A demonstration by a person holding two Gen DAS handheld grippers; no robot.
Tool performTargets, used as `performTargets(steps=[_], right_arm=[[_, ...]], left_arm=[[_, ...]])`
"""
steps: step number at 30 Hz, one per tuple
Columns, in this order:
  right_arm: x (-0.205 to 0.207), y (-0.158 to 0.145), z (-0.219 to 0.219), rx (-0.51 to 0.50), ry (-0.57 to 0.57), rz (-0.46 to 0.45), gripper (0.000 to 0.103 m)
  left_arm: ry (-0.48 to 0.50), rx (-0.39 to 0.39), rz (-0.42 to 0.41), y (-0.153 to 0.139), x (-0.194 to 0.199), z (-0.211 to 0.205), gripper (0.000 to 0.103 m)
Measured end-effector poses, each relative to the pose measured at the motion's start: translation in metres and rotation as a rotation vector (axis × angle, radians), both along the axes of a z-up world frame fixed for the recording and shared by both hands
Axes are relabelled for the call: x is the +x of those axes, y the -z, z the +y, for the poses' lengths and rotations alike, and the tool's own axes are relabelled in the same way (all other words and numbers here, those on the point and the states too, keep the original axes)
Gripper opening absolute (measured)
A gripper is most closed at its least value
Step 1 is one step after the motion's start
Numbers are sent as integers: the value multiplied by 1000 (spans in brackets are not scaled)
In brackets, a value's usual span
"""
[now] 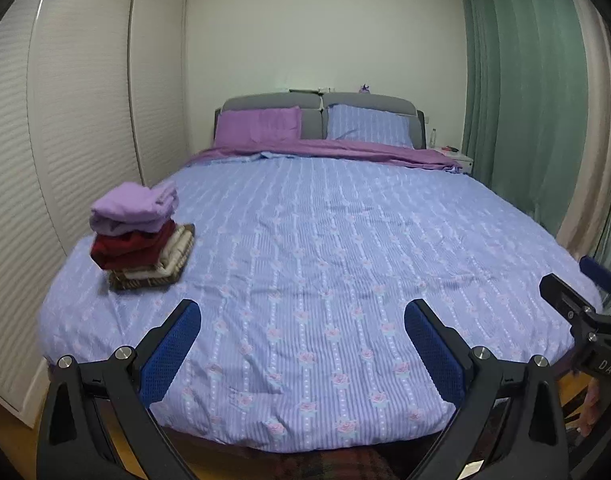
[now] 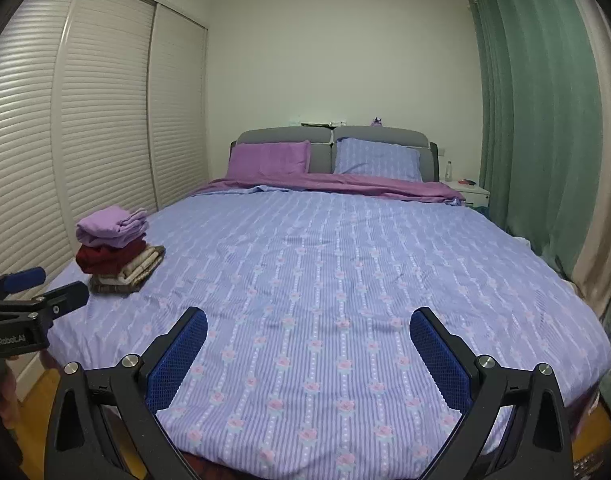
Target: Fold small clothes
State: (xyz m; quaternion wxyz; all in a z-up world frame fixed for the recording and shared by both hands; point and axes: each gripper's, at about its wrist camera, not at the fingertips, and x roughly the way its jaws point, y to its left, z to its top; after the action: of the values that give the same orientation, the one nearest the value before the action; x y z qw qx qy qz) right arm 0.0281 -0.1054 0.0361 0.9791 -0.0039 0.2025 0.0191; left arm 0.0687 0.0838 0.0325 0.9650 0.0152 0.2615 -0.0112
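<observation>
A stack of folded clothes (image 1: 139, 232) sits on the left side of the bed (image 1: 325, 240), lilac on top, dark red below, then beige and brown pieces. In the right wrist view the same stack (image 2: 115, 248) lies further left. My left gripper (image 1: 303, 312) hangs open over the foot of the bed, nothing between its blue pads. My right gripper (image 2: 307, 320) is also open and empty, held beside the left one. The right gripper's side shows at the edge of the left wrist view, and the left gripper (image 2: 45, 288) at the edge of the right wrist view.
The bed has a blue flowered cover, a purple pillow (image 2: 269, 158), a blue pillow (image 2: 377, 160) and a grey headboard. White louvred wardrobe doors (image 2: 85, 140) run along the left. Green curtains (image 2: 537, 128) hang on the right, with a white nightstand (image 2: 469, 190) beside them.
</observation>
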Motion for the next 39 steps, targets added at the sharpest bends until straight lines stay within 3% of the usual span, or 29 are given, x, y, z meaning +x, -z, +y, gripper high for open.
performTargets(steps=[39], right_arm=[[-5,2,-2,-2,24,2,102]], left_arm=[[4,16,-26,-3,-13,-14,103]])
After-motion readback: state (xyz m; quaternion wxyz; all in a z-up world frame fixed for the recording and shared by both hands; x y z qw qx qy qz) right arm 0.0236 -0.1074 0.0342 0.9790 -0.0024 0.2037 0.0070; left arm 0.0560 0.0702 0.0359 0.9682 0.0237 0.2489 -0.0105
